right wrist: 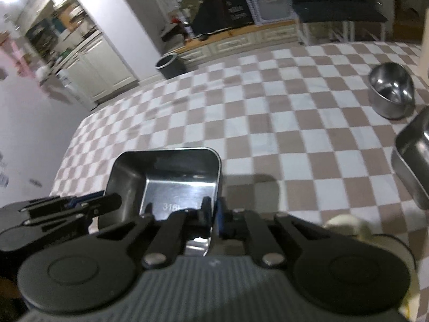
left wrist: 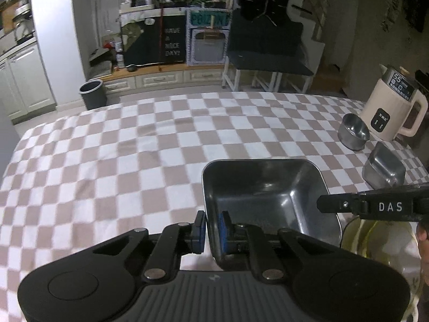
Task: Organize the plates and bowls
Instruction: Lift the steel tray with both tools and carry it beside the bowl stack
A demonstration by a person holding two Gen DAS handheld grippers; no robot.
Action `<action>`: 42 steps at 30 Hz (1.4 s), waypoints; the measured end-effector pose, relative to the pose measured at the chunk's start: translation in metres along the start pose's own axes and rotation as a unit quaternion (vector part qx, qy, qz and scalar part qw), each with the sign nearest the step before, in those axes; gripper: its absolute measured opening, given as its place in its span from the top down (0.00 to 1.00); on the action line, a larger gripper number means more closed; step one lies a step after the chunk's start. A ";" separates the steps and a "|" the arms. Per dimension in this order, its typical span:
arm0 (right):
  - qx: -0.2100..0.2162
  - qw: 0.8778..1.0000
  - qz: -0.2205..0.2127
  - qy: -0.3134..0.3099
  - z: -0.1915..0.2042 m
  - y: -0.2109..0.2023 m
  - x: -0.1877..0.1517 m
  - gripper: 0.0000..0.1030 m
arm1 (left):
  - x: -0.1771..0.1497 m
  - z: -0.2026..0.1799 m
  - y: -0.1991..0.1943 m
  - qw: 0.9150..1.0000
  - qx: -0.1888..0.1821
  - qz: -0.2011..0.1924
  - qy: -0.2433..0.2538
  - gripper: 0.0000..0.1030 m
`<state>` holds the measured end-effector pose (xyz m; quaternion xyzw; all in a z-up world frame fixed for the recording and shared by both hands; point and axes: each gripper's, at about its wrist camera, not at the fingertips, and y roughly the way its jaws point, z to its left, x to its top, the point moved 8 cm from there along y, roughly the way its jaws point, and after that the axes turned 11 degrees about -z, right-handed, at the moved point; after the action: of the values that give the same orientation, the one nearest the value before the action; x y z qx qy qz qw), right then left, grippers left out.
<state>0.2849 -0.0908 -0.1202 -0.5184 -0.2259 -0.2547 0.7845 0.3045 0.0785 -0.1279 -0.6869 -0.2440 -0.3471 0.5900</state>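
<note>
Checkered tablecloth [left wrist: 134,147] covered table; round steel bowl [left wrist: 353,131], cream kettle [left wrist: 391,107], rectangular steel tin [left wrist: 384,170] stood at 2 o'clock.

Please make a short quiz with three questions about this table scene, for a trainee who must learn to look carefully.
1. True or false: the left gripper and the right gripper are shut on opposite walls of the same square steel dish.
2. Which thing stands nearest to the cream kettle?
A. the round steel bowl
B. the grey bin
C. the dark chair
3. Fill in: the tablecloth has a brown and white ____ pattern.

Key
1. True
2. A
3. checkered
</note>
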 end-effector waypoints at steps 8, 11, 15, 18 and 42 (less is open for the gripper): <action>0.035 0.999 0.032 -0.021 0.045 -0.002 -0.030 0.94 | -0.025 0.034 -0.042 1.000 0.022 0.004 -0.015 0.89; 0.042 0.998 0.048 -0.026 0.051 0.004 -0.033 0.94 | -0.037 0.042 -0.052 0.999 0.024 0.010 -0.018 0.89; 0.045 0.997 0.061 -0.031 0.061 0.003 -0.042 0.94 | -0.055 0.050 -0.057 0.999 0.026 0.020 -0.021 0.89; 0.035 0.996 0.070 -0.048 0.069 0.004 -0.054 0.94 | -0.068 0.052 -0.055 0.999 0.026 0.034 -0.011 0.89; 0.006 0.992 0.103 -0.076 0.092 0.051 -0.104 0.93 | -0.095 0.061 -0.036 0.996 0.014 0.085 0.001 0.89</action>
<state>0.2295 0.0286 -0.1872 -0.5518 -0.2314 -0.1309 0.7904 0.2284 0.1522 -0.1818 -0.6966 -0.1890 -0.2934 0.6268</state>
